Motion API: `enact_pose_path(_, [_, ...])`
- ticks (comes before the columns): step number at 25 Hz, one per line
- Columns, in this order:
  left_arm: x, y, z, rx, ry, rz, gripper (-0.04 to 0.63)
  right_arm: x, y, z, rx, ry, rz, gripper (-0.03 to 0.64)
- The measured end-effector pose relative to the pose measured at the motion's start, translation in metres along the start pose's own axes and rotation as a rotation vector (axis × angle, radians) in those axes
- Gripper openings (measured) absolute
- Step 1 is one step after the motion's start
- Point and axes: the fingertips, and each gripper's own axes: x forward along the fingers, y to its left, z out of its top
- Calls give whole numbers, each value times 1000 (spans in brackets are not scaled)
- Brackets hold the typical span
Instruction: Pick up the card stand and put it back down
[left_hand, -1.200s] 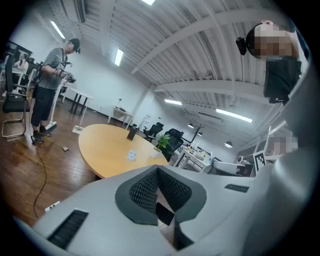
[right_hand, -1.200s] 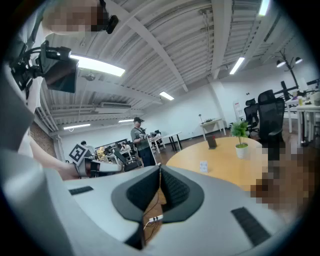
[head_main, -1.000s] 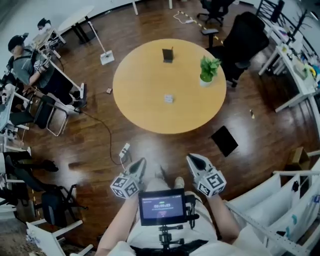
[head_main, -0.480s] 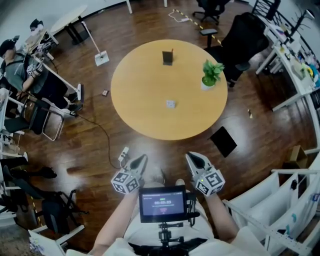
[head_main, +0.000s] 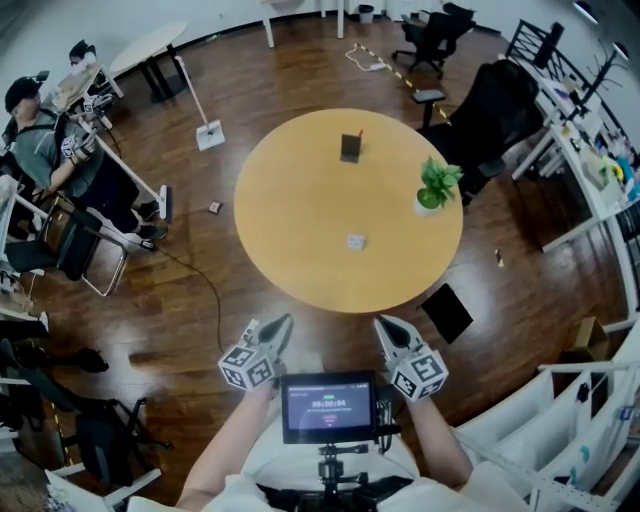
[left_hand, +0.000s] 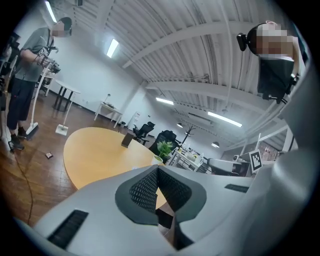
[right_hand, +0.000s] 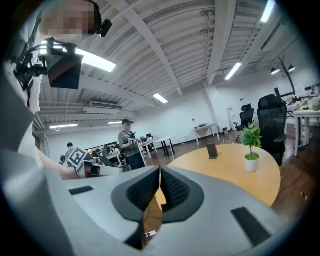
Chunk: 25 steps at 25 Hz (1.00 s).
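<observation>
Round wooden counter (head_main: 290, 200) carries the dark card stand (head_main: 351, 147) upright on its far side, with a potted plant (head_main: 437, 190) near its right edge. Left gripper (head_main: 283, 322) and right gripper (head_main: 383, 323) hang short of the near edge, well apart from the stand, jaws closed on nothing.

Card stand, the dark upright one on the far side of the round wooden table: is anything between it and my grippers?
Only a small pale object mid-table, near the line from the right gripper to the dark upright card stand; it is low. The green potted plant stands off to the right.
</observation>
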Motion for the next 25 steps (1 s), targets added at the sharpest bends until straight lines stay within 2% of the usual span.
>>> enact_pose_path(11, [15,27,31,7,-11,-77,0,43,15,13,-14,-42,-35,12])
enact_pose_path(15, [24,17,20,-14,16,-117,0,40,13,13,-2,-51,-49,12])
enact_pose_path(19, [32,2,10,6,53,-156,0,42,10,16,4,-50,-54,12])
enact_pose_path(25, [41,-6,3,17,68,-141,0,48,-1,11,14,-36,-17,12])
